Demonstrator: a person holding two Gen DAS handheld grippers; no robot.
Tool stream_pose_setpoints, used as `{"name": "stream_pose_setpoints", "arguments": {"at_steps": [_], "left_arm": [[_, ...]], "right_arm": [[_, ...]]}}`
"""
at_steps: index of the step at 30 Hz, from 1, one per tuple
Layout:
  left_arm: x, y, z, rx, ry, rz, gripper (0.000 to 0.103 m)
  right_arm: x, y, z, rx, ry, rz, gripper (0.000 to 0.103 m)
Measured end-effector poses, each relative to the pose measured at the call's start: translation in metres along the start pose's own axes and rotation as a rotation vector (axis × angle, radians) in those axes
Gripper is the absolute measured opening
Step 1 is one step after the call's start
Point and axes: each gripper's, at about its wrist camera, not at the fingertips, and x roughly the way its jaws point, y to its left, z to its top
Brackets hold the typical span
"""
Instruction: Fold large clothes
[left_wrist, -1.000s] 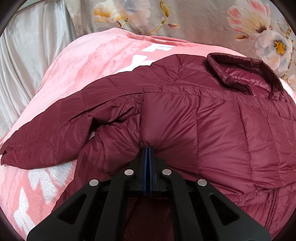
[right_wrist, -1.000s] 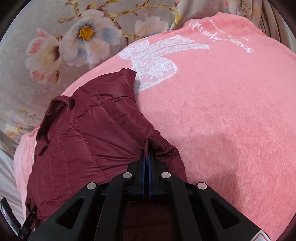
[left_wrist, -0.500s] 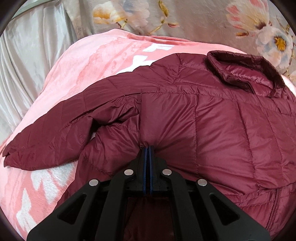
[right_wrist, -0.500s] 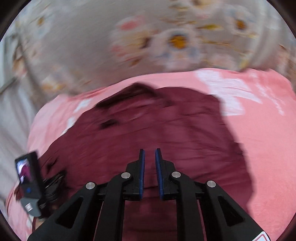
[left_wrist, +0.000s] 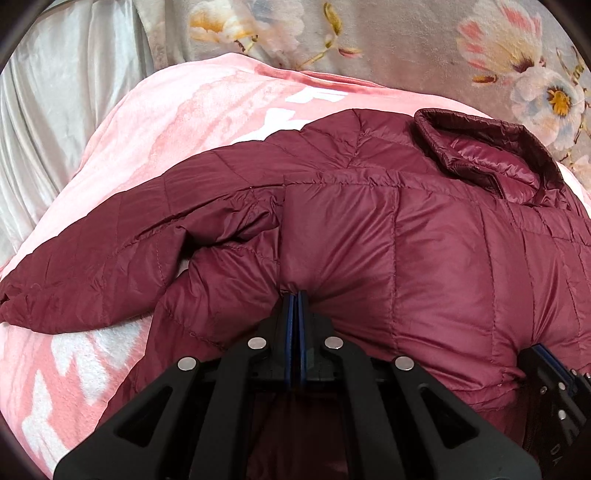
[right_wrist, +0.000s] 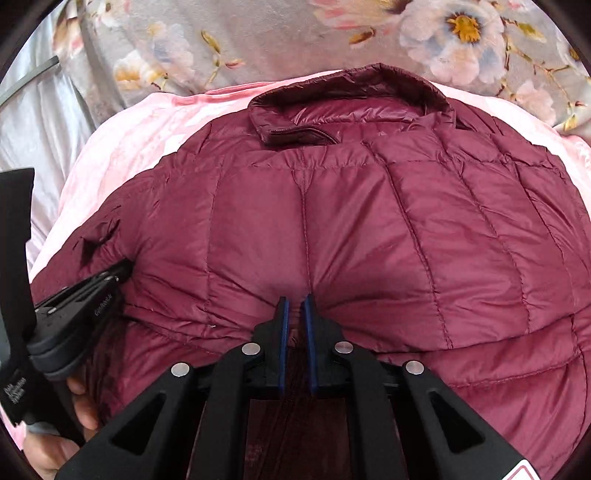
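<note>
Down on the pink plush blanket with white lettering lies the maroon quilted puffer jacket, collar toward the grey floral sheet at the far side and one sleeve stretched out to the left in the left wrist view.

Left gripper points steeply down at the jacket's near edge by the armpit, its blue pads pressed together on a pinched fold of the fabric. From the right wrist view its black body enters from the left edge, and the person's hand under it is mostly covered by the gripper frame and cut off by the lens rim.

Right gripper also tilts downward, centred on the jacket's lower front. Its jaws have just been closing and now stand a narrow gap apart; a ridge of fabric bulges at the tips, but whether the pads actually press on it is hard to make out. In the left wrist view only a corner of that gripper shows at the lower right.

The jacket's hem is hidden behind both gripper frames, and its right side runs out of view.
</note>
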Motion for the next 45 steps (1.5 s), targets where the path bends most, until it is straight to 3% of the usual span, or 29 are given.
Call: {"name": "stream_pose_setpoints", "arguments": {"at_steps": [8, 11, 13, 15, 20, 22, 24, 30, 35, 37, 39, 41, 43, 45], "left_arm": [[0.0, -0.001, 0.001, 0.0, 0.0, 0.003, 0.002], [-0.002, 0.002, 0.001, -0.016, -0.007, 0.021, 0.02], [-0.007, 0.011, 0.001, -0.061, -0.025, 0.005, 0.055], [-0.018, 0.029, 0.0, -0.14, -0.061, -0.036, 0.07], [-0.056, 0.102, -0.013, -0.247, -0.057, -0.048, 0.073], [-0.069, 0.145, -0.022, -0.305, -0.057, -0.047, 0.079], [-0.077, 0.199, -0.033, -0.38, -0.063, 0.015, 0.083], [-0.074, 0.332, -0.056, -0.635, -0.038, 0.122, 0.083], [-0.053, 0.391, -0.064, -0.788, 0.003, 0.065, 0.08], [-0.045, 0.398, -0.067, -0.821, 0.014, 0.014, 0.067], [-0.041, 0.397, -0.067, -0.813, 0.003, 0.004, 0.062], [-0.041, 0.393, -0.064, -0.784, -0.013, 0.01, 0.042], [-0.038, 0.388, -0.062, -0.759, -0.008, 0.003, 0.016], [-0.043, 0.38, -0.057, -0.727, -0.028, 0.003, 0.004]], "right_arm": [[0.003, 0.007, -0.003, -0.037, -0.007, -0.048, 0.008], [0.004, 0.011, -0.003, -0.052, -0.007, -0.073, 0.007], [0.004, 0.013, -0.003, -0.06, -0.006, -0.09, 0.007], [0.004, 0.015, -0.003, -0.074, -0.006, -0.108, 0.007], [0.004, 0.015, -0.002, -0.079, -0.007, -0.116, 0.007], [0.003, 0.016, -0.002, -0.079, -0.011, -0.118, 0.006], [0.001, 0.016, -0.003, -0.079, -0.018, -0.124, 0.006], [-0.038, 0.029, -0.016, -0.099, -0.122, -0.133, 0.011], [-0.059, 0.04, -0.037, -0.082, -0.128, -0.063, 0.021], [-0.062, 0.044, -0.046, -0.091, -0.121, -0.061, 0.022], [-0.064, 0.047, -0.056, -0.099, -0.122, -0.074, 0.022], [-0.067, 0.049, -0.066, -0.095, -0.125, -0.085, 0.023], [-0.075, 0.05, -0.074, -0.092, -0.144, -0.084, 0.023], [-0.083, 0.051, -0.082, -0.089, -0.164, -0.084, 0.03]]}}
